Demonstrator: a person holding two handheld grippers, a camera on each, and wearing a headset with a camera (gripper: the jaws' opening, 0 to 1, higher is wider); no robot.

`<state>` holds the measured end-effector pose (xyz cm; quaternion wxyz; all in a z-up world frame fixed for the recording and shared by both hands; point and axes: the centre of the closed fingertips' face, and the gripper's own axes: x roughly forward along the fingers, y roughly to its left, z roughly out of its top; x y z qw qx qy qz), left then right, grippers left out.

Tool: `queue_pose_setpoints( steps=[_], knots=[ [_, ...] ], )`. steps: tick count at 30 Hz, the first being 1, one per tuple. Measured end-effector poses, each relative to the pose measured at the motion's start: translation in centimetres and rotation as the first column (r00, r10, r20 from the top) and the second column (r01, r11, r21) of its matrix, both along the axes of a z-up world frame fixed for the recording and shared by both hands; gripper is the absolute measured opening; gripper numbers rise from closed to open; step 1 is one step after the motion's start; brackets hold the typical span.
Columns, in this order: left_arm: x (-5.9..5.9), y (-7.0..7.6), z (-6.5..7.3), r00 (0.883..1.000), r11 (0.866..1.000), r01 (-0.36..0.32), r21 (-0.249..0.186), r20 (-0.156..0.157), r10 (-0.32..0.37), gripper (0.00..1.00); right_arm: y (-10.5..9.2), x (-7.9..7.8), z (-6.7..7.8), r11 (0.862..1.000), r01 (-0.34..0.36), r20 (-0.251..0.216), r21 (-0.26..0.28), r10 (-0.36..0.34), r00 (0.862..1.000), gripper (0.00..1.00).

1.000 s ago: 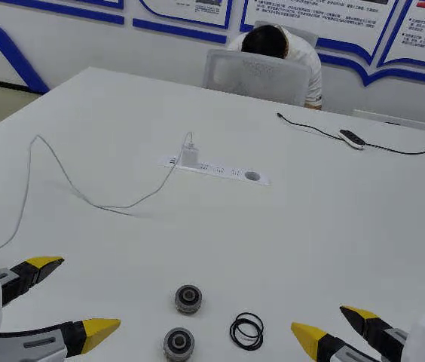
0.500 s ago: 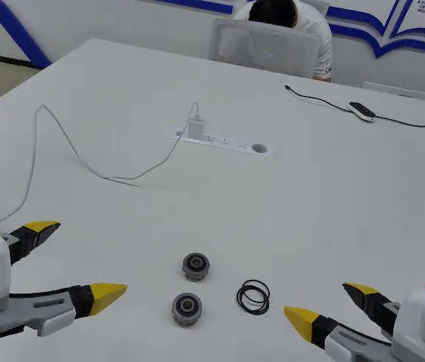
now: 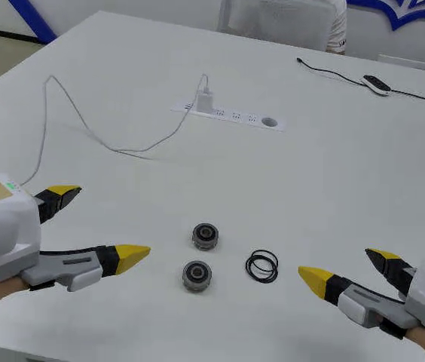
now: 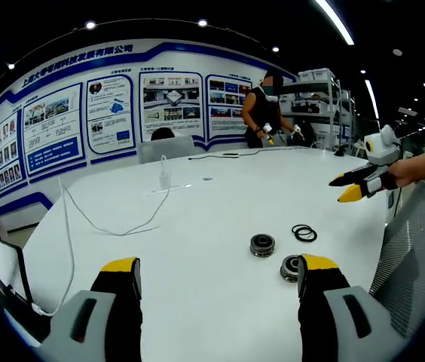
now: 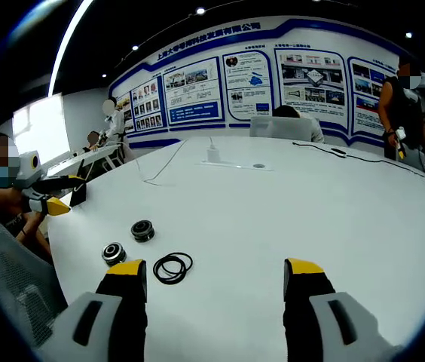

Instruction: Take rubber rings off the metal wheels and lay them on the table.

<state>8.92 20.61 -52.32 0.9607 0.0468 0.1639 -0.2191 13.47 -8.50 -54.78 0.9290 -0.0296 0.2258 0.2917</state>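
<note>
Two small metal wheels lie flat on the white table (image 3: 333, 181), one (image 3: 206, 235) just beyond the other (image 3: 197, 275); both have a dark band around the rim. Loose black rubber rings (image 3: 262, 266) lie overlapped to their right. My left gripper (image 3: 107, 222) hovers open to the left of the wheels, holding nothing. My right gripper (image 3: 338, 264) is open to the right of the rings. The left gripper view has the wheels (image 4: 262, 244) (image 4: 291, 267) and rings (image 4: 304, 232) ahead of its jaws. The right gripper view has the rings (image 5: 172, 267) nearest, with the wheels (image 5: 142, 230) (image 5: 113, 253) behind.
A power strip (image 3: 227, 116) is set into the table's middle, with a white charger (image 3: 206, 99) and a grey cable (image 3: 84, 124) trailing left. A remote (image 3: 377, 84) on a black cord lies at the far right. A person (image 3: 284, 19) sits at the far edge.
The head camera has tipped down, so everything sits higher in the picture. Both grippers stay open; the left one has edged a little nearer the wheels. Wheels and rings have not moved.
</note>
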Motion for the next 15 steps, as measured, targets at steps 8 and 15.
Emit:
queue_pose_setpoints(
  steps=[8,15],
  knots=[
    [-0.23,-0.90,-0.71,0.999,0.999,0.035,0.007,-0.015,-0.034,0.88,-0.58,-0.40,0.52,1.000,0.024,0.004,0.012,-0.024,1.000,0.75],
    [-0.36,-0.73,-0.52,0.999,0.999,0.034,0.001,-0.009,-0.034,0.87,-0.75,-0.61,0.55,0.999,0.033,0.001,0.018,-0.033,0.999,0.75]
  ],
)
